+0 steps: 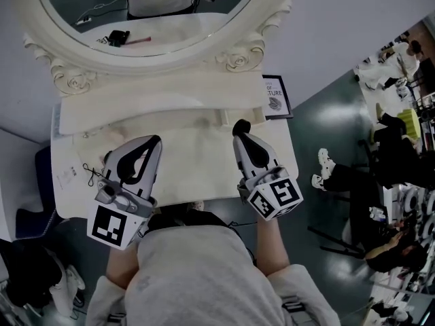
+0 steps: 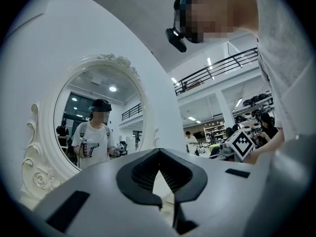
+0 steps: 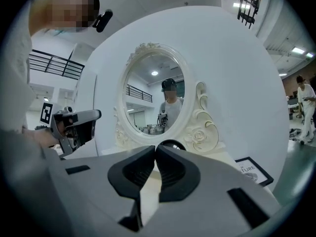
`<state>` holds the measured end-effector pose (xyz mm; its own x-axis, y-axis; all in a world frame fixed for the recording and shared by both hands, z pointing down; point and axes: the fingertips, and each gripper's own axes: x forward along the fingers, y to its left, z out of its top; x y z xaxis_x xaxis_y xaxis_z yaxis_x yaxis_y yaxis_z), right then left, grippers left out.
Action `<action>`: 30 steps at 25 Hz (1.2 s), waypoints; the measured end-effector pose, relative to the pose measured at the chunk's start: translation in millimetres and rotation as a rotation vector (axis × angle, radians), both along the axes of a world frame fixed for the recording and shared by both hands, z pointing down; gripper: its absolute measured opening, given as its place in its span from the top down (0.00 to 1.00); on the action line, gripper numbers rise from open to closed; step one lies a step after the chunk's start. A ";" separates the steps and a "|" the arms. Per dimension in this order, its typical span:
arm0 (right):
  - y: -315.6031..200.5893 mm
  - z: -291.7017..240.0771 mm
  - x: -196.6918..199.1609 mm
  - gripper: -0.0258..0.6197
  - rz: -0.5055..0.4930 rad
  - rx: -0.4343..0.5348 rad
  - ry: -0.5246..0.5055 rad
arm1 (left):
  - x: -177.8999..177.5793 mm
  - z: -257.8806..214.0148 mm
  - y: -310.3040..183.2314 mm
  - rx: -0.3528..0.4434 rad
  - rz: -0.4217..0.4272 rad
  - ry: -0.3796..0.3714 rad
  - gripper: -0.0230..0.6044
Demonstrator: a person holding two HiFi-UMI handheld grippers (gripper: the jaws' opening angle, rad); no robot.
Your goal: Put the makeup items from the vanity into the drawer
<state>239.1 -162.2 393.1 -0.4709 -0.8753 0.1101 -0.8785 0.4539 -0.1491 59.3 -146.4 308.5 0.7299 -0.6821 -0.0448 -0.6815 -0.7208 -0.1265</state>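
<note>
we judge the task hardly begun: the vanity [image 1: 197, 175] shows no open drawer. the left gripper [image 1: 153, 142] and right gripper [image 1: 242, 129] hover above it, both claws closed on nothing. a small dark item [image 1: 90, 175], perhaps makeup, lies near its left edge.

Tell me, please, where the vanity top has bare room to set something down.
Bare: the vanity top between the left gripper and right gripper. Crowded: by the black round item beyond the right one, and the thin black wire near the left edge.
</note>
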 end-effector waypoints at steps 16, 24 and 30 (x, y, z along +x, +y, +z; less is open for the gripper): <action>-37.5 65.2 40.3 0.91 -0.128 -0.203 0.234 | 12.7 8.6 -8.2 -0.014 -0.107 -0.008 0.94; -56.0 98.9 49.5 0.91 -0.216 -0.322 0.369 | 15.7 11.8 -10.6 -0.016 -0.138 -0.017 0.94; -66.2 123.5 53.3 0.91 -0.293 -0.424 0.474 | 14.4 13.1 -10.2 -0.019 -0.159 -0.028 0.94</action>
